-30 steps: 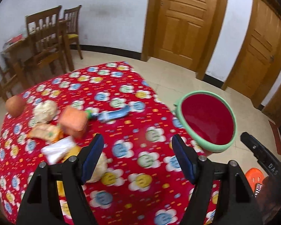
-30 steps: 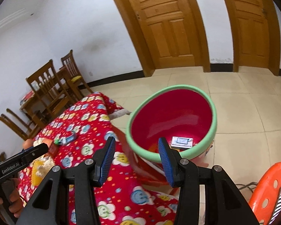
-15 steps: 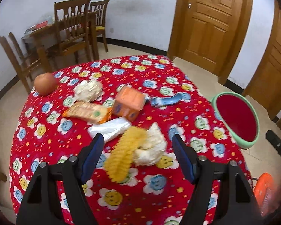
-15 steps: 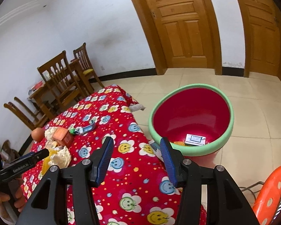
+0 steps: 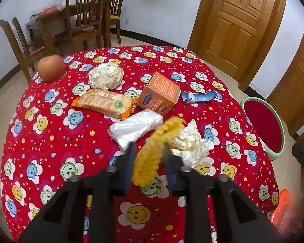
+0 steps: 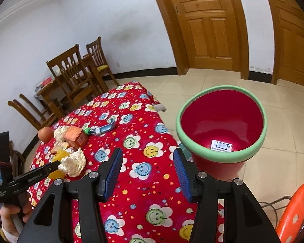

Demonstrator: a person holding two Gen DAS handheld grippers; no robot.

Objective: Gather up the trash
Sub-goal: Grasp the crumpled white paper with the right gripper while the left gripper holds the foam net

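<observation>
Closing on the yellow crinkled piece (image 5: 152, 151), the left gripper (image 5: 149, 151) has narrowed its fingers (image 5: 129, 162) to either side of it since half a second ago, when they stood wide above the pile.

We judge the first pickup of this round to be under way, though the blur leaves firm contact unconfirmed; the piece lies on the bench (image 5: 50, 141), touching a crumpled white paper (image 5: 190, 143). The right gripper (image 6: 148, 172) hangs wide and empty between bench and red bin (image 6: 221, 158), which stands on the floor with one card (image 6: 221, 146) inside. We count on the bench: two paper wads, one orange box (image 5: 159, 94), one biscuit pack (image 5: 103, 102), one clear wrapper (image 5: 134, 128), one blue tube (image 5: 200, 97), one apple (image 5: 51, 67).
</observation>
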